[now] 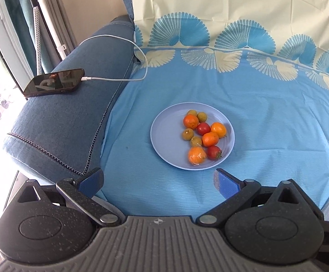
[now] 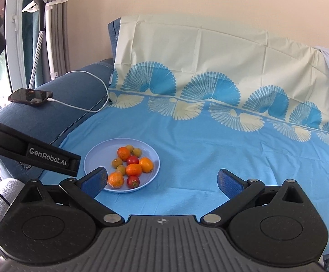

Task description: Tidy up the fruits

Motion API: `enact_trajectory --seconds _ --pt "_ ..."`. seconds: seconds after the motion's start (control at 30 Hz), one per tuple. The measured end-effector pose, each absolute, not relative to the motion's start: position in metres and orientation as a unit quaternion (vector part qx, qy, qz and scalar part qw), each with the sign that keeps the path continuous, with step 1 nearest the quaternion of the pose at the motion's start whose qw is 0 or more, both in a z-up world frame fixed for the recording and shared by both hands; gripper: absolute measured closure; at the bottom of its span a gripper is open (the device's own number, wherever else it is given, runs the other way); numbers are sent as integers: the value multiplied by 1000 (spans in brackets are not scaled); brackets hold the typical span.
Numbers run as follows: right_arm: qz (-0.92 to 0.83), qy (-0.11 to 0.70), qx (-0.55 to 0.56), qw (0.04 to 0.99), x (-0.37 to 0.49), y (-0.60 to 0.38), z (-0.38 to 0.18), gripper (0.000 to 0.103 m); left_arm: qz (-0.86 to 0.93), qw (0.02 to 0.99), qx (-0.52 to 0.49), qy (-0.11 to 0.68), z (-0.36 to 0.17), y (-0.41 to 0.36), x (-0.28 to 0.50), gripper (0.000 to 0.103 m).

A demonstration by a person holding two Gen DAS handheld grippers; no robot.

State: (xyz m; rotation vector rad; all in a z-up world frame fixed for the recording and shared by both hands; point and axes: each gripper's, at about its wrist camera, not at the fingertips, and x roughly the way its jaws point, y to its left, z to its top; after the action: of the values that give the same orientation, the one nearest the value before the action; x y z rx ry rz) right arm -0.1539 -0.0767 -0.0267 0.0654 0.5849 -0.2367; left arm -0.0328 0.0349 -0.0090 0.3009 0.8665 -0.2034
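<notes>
A light blue plate (image 1: 164, 127) lies on a blue sheet (image 1: 266, 117) spread over a sofa. All the fruit sits in the plate, clustered toward its right half, most pieces touching a neighbour.

Counted in the left wrist view:
- four oranges: one at the upper left of the cluster (image 1: 190, 121), one at the right (image 1: 218, 129), one in the middle (image 1: 210, 139), and one at the near rim that looks wrapped in clear film (image 1: 196, 155);
- two tomatoes: one in the centre (image 1: 203, 128), one at the near right with its green stalk showing (image 1: 214, 152);
- four small green-brown fruits: two at the far edge (image 1: 202, 116), two on the left side of the cluster (image 1: 188, 134).

The left gripper (image 1: 158, 181) hangs just short of the plate's near rim, jaws spread wide, nothing between them. The right gripper (image 2: 162, 181) is likewise wide apart and holds nothing; its left finger (image 2: 95, 180) overlaps the plate's near edge in its own view, and the plate sits to its left.

A phone (image 1: 54, 82) rests on the sofa arm (image 1: 62, 124), plugged into a white cable (image 1: 119, 38).
</notes>
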Motion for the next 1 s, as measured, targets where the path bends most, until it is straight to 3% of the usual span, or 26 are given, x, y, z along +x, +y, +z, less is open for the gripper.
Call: enact_trajectory --seconds 1.0 --pt "-106 297 47 948 -148 -92 -36 1 -98 887 160 422 -13 27 -33 0"
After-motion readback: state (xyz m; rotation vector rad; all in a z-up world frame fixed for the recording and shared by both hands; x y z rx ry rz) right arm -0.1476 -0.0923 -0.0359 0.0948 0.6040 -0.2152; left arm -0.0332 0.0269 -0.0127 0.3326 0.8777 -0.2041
